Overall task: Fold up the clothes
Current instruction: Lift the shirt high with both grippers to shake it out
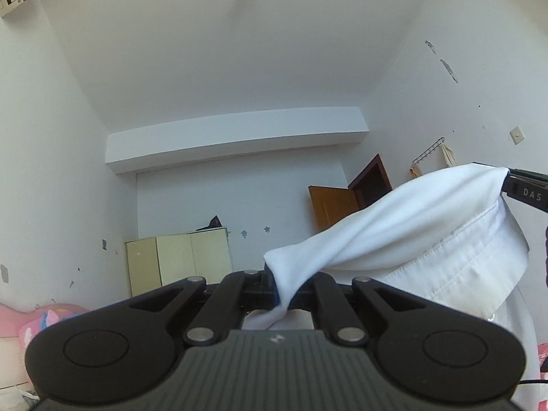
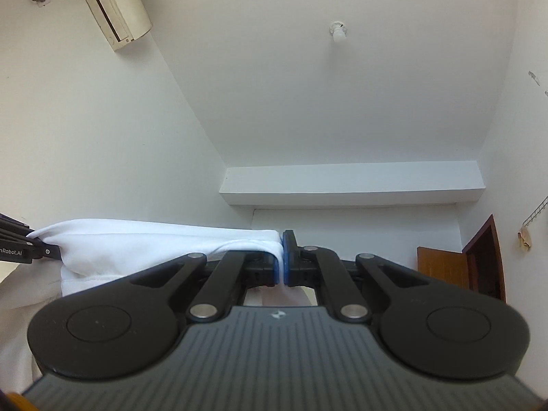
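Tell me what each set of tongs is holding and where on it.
Both hold one white shirt, lifted in the air. The left tongs pinch a bunched fold at one end, the right tongs pinch the other end; fabric spans between them.

**Both grippers raised and clamped**

Left gripper (image 1: 279, 294): tilted upward toward the ceiling, jaws closed on a pinch of white shirt (image 1: 411, 226) cloth. Right gripper (image 2: 283, 263): likewise angled upward, blue-padded fingers (image 2: 290, 257) pressed together on the fabric's edge. Each gripper appears at the margin of the other's view, the two held apart with cloth spanning between them.
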Motion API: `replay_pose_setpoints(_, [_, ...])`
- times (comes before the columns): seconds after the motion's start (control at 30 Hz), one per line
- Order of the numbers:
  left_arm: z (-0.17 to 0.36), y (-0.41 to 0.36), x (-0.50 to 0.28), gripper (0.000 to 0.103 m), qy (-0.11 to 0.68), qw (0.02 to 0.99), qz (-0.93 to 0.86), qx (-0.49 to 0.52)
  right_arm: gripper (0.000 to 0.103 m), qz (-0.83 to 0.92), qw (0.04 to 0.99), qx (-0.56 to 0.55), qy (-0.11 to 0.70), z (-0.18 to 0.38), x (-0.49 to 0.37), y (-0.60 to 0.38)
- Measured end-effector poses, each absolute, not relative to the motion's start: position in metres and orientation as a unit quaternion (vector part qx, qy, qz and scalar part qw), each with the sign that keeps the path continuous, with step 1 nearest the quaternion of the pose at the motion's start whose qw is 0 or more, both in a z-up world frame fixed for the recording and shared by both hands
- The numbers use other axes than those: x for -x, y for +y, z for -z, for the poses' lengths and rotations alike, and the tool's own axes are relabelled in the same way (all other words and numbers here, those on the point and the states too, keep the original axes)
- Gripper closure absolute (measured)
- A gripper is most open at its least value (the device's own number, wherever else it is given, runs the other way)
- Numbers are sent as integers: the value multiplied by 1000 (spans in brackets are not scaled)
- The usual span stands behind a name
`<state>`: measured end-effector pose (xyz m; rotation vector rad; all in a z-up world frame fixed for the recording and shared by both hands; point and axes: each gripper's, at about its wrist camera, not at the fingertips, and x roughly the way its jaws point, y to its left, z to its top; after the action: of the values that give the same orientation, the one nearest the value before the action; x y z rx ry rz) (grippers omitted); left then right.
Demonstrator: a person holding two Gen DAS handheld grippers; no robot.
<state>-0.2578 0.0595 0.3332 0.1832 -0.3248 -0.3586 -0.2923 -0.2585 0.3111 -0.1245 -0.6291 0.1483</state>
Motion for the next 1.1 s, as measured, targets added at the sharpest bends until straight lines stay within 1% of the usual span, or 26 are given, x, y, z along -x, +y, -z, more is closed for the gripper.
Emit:
replay_pose_setpoints(0.13, [-324, 49, 237, 100, -150, 968, 178, -97, 102, -67, 951, 62, -297, -307, 279, -264])
replay_pose_setpoints(0.33, [-300, 42, 154, 100, -100, 976, 174, -86, 102, -62, 964, 61, -252, -304, 221, -274])
replay_pose_setpoints(0.5, [-265, 37, 62, 100, -39, 982, 168, -77, 102, -50, 978, 78, -189, -285, 126, -281])
replay_pose_setpoints(0.63, [-221, 33, -22, 100, 23, 985, 156, -74, 102, -53, 989, 79, -116, -255, 28, -287])
replay_pose_setpoints(0.7, [-189, 33, -66, 100, 63, 984, 146, -74, 102, -55, 992, 79, -78, -236, -24, -289])
replay_pose_setpoints(0.87, [-98, 31, -180, 100, 174, 974, 123, -78, 102, -72, 994, 64, 46, -148, -146, -279])
replay_pose_setpoints(0.97, [-31, 33, -242, 100, 251, 958, 116, -77, 102, -81, 987, 42, 131, -64, -209, -265])
replay_pose_setpoints(1.07, [33, 34, -291, 96, 318, 939, 111, -65, 102, -89, 972, 8, 216, 9, -264, -263])
replay_pose_setpoints(1.1, [51, 34, -302, 89, 334, 934, 107, -64, 101, -89, 967, -3, 238, 32, -276, -262])
